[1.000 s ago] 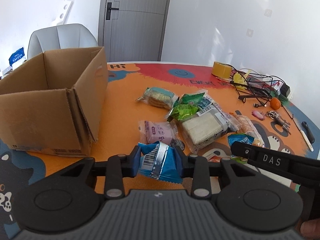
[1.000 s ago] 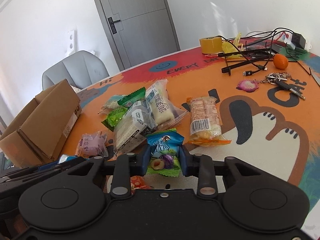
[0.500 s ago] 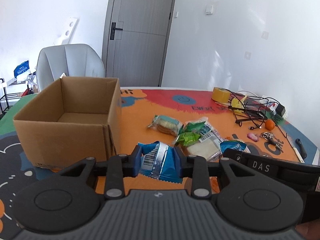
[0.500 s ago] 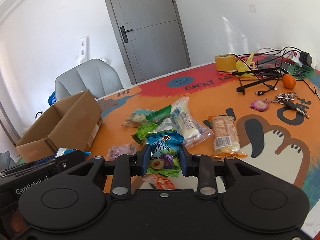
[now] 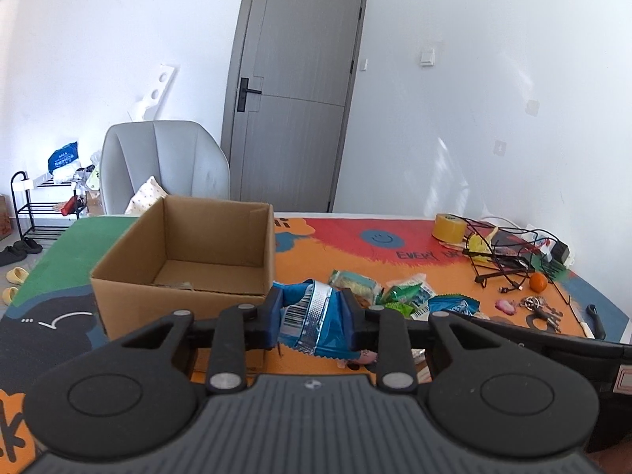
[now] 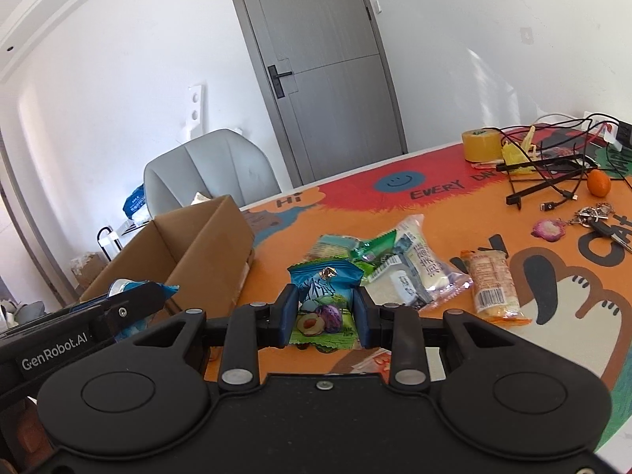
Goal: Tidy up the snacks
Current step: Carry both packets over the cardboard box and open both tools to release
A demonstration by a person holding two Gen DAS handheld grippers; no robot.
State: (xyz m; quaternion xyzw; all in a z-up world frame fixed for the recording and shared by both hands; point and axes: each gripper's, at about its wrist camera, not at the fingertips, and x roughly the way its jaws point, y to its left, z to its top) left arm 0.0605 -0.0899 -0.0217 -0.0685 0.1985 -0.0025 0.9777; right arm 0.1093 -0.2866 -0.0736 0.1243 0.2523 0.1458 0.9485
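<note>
The left gripper [image 5: 312,316] was clamped on a blue snack packet [image 5: 310,318], its jaws having just squeezed in further on the wrapper, while the right gripper [image 6: 324,318] was clamped on a teal plum-candy packet [image 6: 324,300]. Both packets hung clear above the orange table mat [image 6: 434,205]. Beyond lay the loose snack pile [image 6: 395,264], and left of it the open cardboard box [image 5: 189,260].

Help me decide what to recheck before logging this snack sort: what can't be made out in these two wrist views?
- Cardboard box floor: left wrist view, near part hidden behind the front wall; right wrist view, inside hidden by its side wall.
- Blue snack packet: lower edge hidden behind the left gripper body.
- Plum snack packet: print too small to read.
- Red wrapper: mostly covered by the right gripper.
</note>
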